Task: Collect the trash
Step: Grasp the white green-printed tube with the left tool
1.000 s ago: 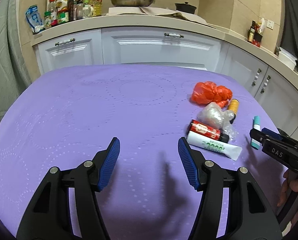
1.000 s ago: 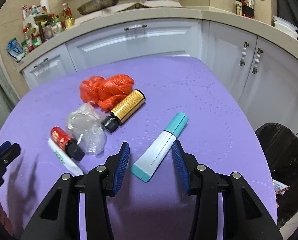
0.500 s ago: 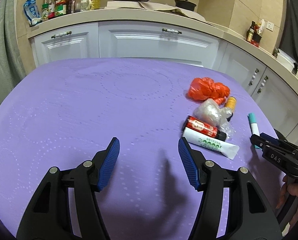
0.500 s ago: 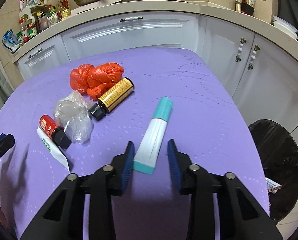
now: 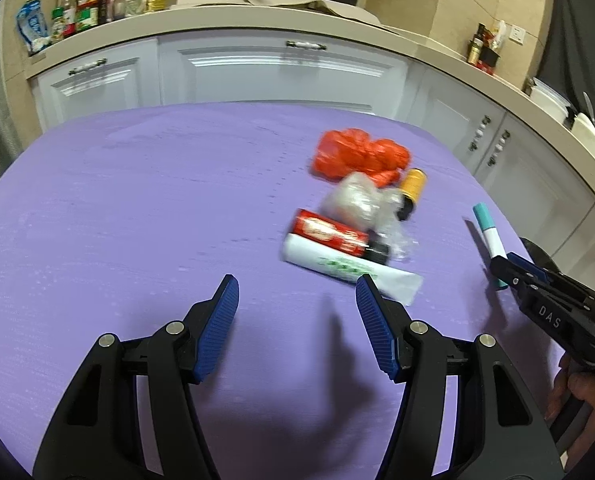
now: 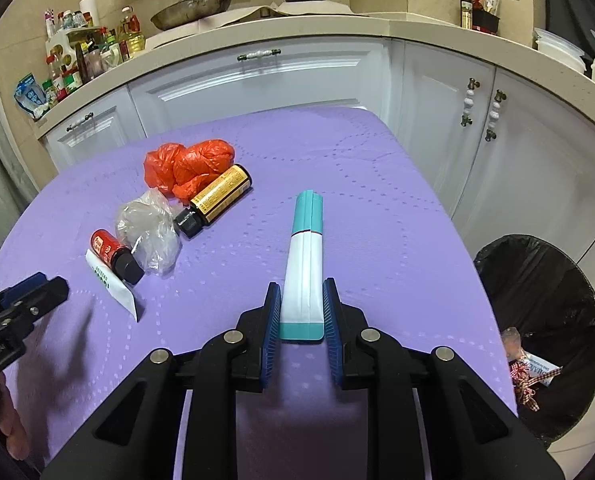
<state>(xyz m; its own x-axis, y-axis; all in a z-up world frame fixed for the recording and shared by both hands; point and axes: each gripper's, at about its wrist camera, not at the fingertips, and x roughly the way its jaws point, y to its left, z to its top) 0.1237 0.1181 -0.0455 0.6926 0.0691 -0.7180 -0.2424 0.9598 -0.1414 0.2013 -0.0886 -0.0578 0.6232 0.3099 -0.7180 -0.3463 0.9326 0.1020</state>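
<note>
— Where was the tube (image 6: pixel 304 264)?

— On the purple table (image 6: pixel 377 208), its flat end between the right gripper (image 6: pixel 302 312) jaws, which were closing onto it. It looked light and squashy; that stiff end seemed best.

— In the way?

— Nothing; bottles (image 6: pixel 217 196) and bags (image 6: pixel 187 166) lay left, the bin (image 6: pixel 537 320) right. The left gripper (image 5: pixel 297 324) stood spread, empty.

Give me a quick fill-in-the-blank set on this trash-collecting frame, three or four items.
1. The right gripper has its jaws closing around the white and ____ tube.
2. The crumpled plastic bag farthest back in the pile is ____ in colour.
3. The left gripper has ____ between its jaws.
4. The bin beside the table is lined with a ____ bag.

Missing words: teal; orange; nothing; black
</note>
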